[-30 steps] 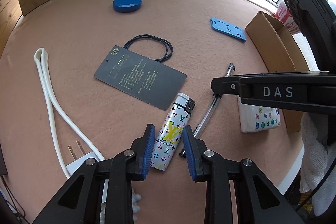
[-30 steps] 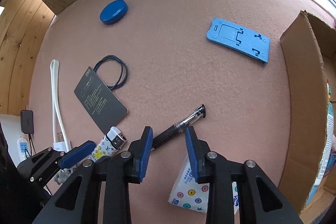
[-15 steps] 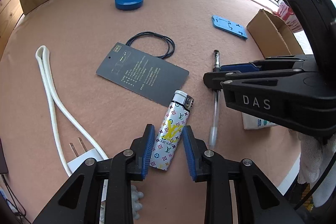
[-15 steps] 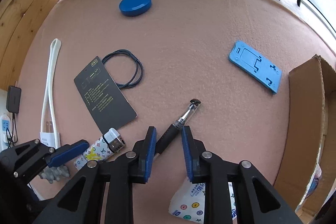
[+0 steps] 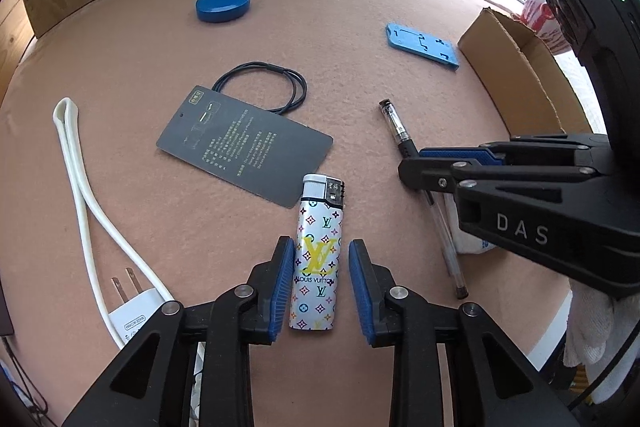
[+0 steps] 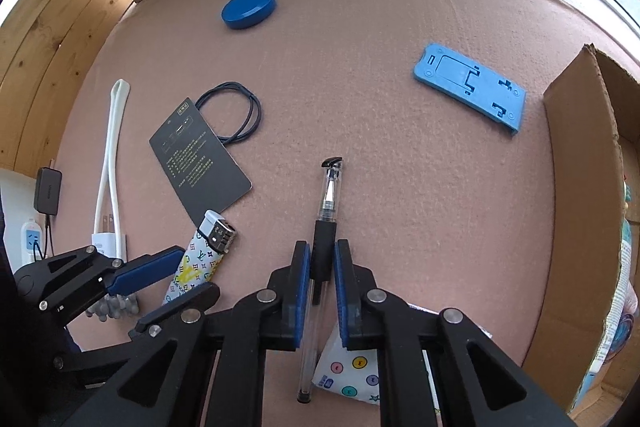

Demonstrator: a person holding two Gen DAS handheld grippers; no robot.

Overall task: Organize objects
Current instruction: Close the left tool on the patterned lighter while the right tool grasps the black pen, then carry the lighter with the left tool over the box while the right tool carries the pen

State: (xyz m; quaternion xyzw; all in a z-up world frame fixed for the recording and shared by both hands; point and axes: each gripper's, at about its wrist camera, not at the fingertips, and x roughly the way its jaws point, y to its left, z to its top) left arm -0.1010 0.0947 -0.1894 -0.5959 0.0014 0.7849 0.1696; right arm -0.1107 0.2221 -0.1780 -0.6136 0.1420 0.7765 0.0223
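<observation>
**Both grippers lined up on their picks**

Risk: pen [image 6: 325, 227] is round & slick, so it could roll or pivot out if right gripper [image 6: 319, 259] bites off-centre; its fingers sit nearly closed on the black grip. Left gripper [image 5: 318, 259] fingers open, straddling the glossy monogram lighter [image 5: 318, 251] flat on the counter [image 5: 340, 27]; it may skid.

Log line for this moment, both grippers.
left gripper: open, straddling patterned white lighter | right gripper: shut on clear ballpoint pen at black grip | both items on pink felt table
</observation>
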